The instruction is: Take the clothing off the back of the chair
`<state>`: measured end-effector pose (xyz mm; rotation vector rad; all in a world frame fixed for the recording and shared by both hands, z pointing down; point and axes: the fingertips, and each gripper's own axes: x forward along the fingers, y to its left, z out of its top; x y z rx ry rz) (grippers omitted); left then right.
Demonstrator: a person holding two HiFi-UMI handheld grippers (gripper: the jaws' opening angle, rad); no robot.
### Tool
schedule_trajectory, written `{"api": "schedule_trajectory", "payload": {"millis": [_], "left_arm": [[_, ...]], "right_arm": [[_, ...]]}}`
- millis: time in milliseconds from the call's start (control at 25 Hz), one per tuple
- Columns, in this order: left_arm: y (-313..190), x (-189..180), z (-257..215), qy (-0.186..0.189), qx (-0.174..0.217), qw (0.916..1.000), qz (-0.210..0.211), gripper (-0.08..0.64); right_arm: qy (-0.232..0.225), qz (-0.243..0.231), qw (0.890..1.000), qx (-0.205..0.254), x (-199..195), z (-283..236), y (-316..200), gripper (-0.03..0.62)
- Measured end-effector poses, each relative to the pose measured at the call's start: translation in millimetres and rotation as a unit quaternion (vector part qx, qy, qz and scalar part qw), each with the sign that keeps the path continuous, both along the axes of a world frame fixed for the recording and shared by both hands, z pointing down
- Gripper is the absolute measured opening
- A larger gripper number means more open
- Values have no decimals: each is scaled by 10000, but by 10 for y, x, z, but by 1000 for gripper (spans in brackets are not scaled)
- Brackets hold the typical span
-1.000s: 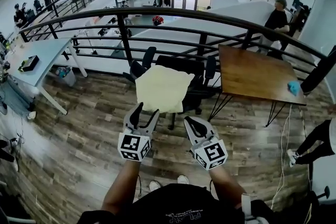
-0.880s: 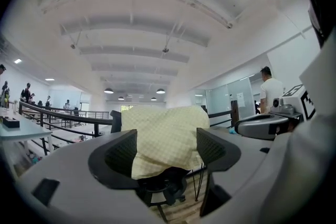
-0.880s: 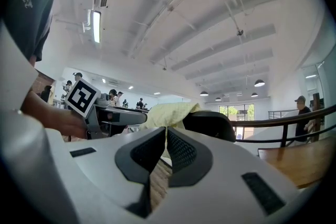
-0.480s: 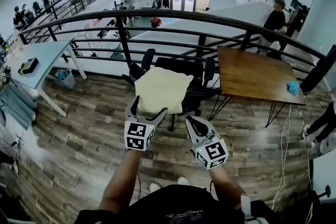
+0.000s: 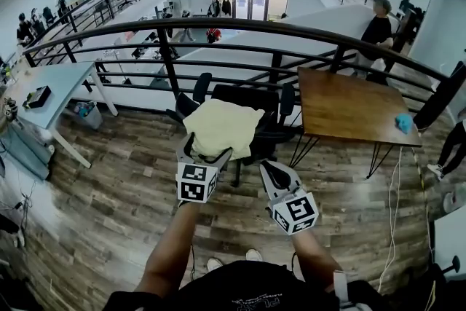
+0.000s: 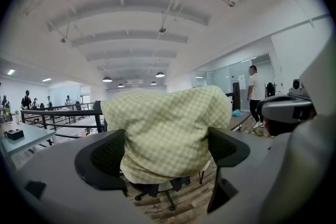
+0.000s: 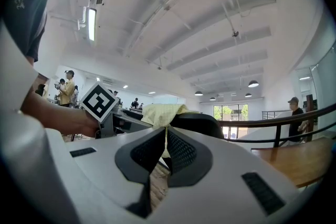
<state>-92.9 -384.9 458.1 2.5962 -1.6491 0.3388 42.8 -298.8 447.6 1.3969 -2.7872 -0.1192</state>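
A pale yellow checked garment hangs over the back of a black office chair. My left gripper is at the garment's lower edge. Its jaws have just been opening and now stand wide. In the left gripper view the garment fills the gap ahead of the left gripper, and neither pad presses on it. My right gripper hangs to the right, short of the chair, shut and empty. In the right gripper view the jaws of the right gripper meet, with the garment and chair back beyond.
A black railing runs behind the chair. A wooden table with a blue thing on it stands to the right, and a light table to the left. A person's leg shows at the right edge.
My left gripper has moved forward up to the garment's hem and its jaws have spread wide. The right gripper has stayed put.
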Motion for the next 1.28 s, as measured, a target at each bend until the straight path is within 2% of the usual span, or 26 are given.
{"api": "schedule_trajectory", "payload": {"millis": [360,520,880,920,1000,1040,1280], "left_arm": [[-145,30,-12,-6,20,10000,-49,486],[-148,54,-25,12,11,10000,-59,455],[-58,-39,-72,209,1,9996,-177,283],[-50,-65,-86,220,43,9995,-234,250],[-36,-132,-108,242,120,9990,-348,107],[-26,-156,-112,253,132,9989,-362,80],[31,-166,-161,308,170,9987,-362,55]], "right_arm": [[-20,-11,10000,-59,6,70,0,23],[-17,60,10000,-61,63,69,-22,24],[-19,3,9999,-141,44,123,-44,25],[-26,-15,9999,-143,34,131,-46,25],[-38,-56,9999,-149,-1,140,-42,23],[-36,-74,9998,-153,-23,140,-35,25],[-38,-124,9998,-156,-42,126,-4,25]]}}
